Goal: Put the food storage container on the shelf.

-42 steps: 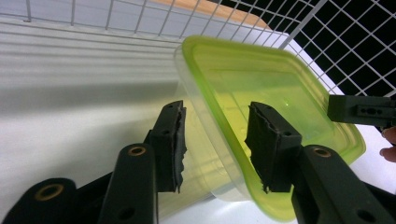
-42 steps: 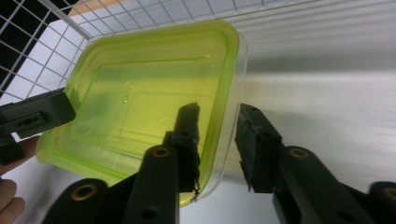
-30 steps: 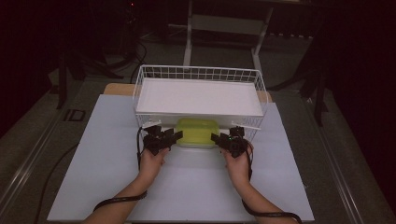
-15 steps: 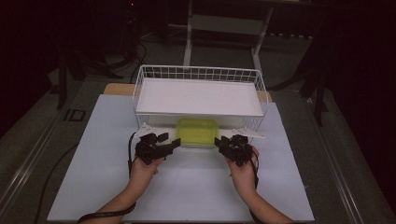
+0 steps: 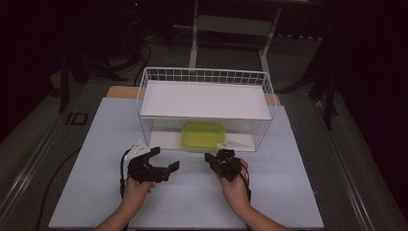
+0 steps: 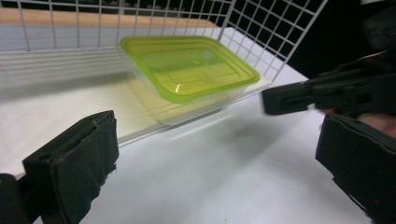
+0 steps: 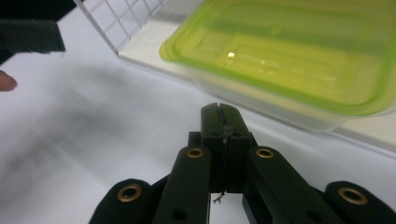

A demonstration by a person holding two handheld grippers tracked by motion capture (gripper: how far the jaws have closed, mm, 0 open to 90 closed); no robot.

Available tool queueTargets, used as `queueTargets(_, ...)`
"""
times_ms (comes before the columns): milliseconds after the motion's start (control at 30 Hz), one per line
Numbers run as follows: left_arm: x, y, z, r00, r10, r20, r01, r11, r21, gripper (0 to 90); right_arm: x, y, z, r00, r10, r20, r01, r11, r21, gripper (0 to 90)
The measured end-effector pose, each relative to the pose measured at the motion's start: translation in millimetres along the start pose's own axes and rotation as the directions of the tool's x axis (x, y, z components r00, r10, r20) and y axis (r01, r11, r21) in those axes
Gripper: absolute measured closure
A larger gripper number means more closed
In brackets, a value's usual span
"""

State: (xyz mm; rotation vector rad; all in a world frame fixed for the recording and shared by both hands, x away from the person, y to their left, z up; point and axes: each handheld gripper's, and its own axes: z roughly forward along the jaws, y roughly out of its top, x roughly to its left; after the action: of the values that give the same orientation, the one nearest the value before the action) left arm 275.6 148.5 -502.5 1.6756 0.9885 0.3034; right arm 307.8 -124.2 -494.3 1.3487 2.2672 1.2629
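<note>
Green-lidded container (image 5: 203, 134) sits on the lower shelf of the white wire rack (image 5: 204, 77), centre of the high view, under the rack's upper white shelf board (image 5: 204, 100). It lies flat, lid on, clear body below the lid, near the shelf's front edge.

Left tool (image 5: 163, 159) at lower left of centre, over the white worktop (image 5: 288, 183), jaws spread wide and just been opening, nothing between them. In the left gripper view the two black pads (image 6: 74, 163) stand far apart at the lower corners, container (image 6: 187, 70) upper centre beyond them, well apart from both pads.

Right tool (image 5: 211, 159) at lower right of centre, held in the right hand (image 5: 235, 187), jaws pressed together and just been closing, nothing pinched. In the right gripper view the shut tips (image 7: 223, 121) meet at lower centre, near the container's (image 7: 289, 56) front edge but not touching it.

Both tools are in front of the rack, apart from the container, worktop between them bare.
</note>
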Motion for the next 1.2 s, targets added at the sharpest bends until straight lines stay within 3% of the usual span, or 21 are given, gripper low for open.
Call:
queueTargets(133, -1.7, -3.5, 1.9, 0.9984, 0.049, -0.029, -0.049, 0.9988, 0.005, 0.2, 1.4, -1.8, 18.3, 0.9997, -0.015, 0.022, 0.014, 0.999, 0.037, 90.0)
queueTargets(200, -3.2, -4.3, 2.4, 0.9987, 0.05, -0.011, -0.05, 0.9987, -0.013, 0.2, -1.1, -0.1, 26.4, 0.9996, 0.003, 0.027, -0.004, 0.999, 0.05, 90.0)
queueTargets(367, -7.4, -3.2, 3.7, 0.9963, 0.085, -0.015, -0.085, 0.9962, -0.02, 0.2, -8.7, 6.7, 42.8, 0.9976, 0.013, 0.068, -0.017, 0.998, 0.052, 90.0)
queueTargets(800, -8.0, -4.9, 4.5, 0.9974, 0.072, 0.004, -0.072, 0.9969, -0.031, 0.2, -27.9, 27.6, 66.7, 0.9928, 0.04, 0.112, -0.044, 0.999, 0.03, 89.9)
queueTargets(1000, -8.8, -6.4, 6.6, 0.9965, 0.084, 0.007, -0.083, 0.9964, -0.013, 0.2, -39.0, 34.9, 74.3, 0.9898, 0.076, 0.12, -0.079, 0.997, 0.018, 89.9)
queueTargets(1133, -8.0, -6.9, 7.2, 0.9968, 0.079, 0.011, -0.079, 0.9968, -0.013, 0.2, -38.4, 38.9, 77.2, 0.984, 0.114, 0.137, -0.119, 0.992, 0.028, 89.9)
queueTargets(1167, -7.9, -6.8, 7.0, 0.9969, 0.079, 0.011, -0.078, 0.9968, -0.016, 0.2, -40.7, 39.9, 79.1, 0.9871, 0.084, 0.136, -0.086, 0.996, 0.014, 89.9)
queueTargets(1200, -7.8, -6.5, 7.0, 0.9968, 0.08, 0.008, -0.08, 0.9967, -0.012, 0.2, -40.6, 40.4, 79.7, 0.9867, 0.084, 0.139, -0.087, 0.996, 0.015, 89.9)
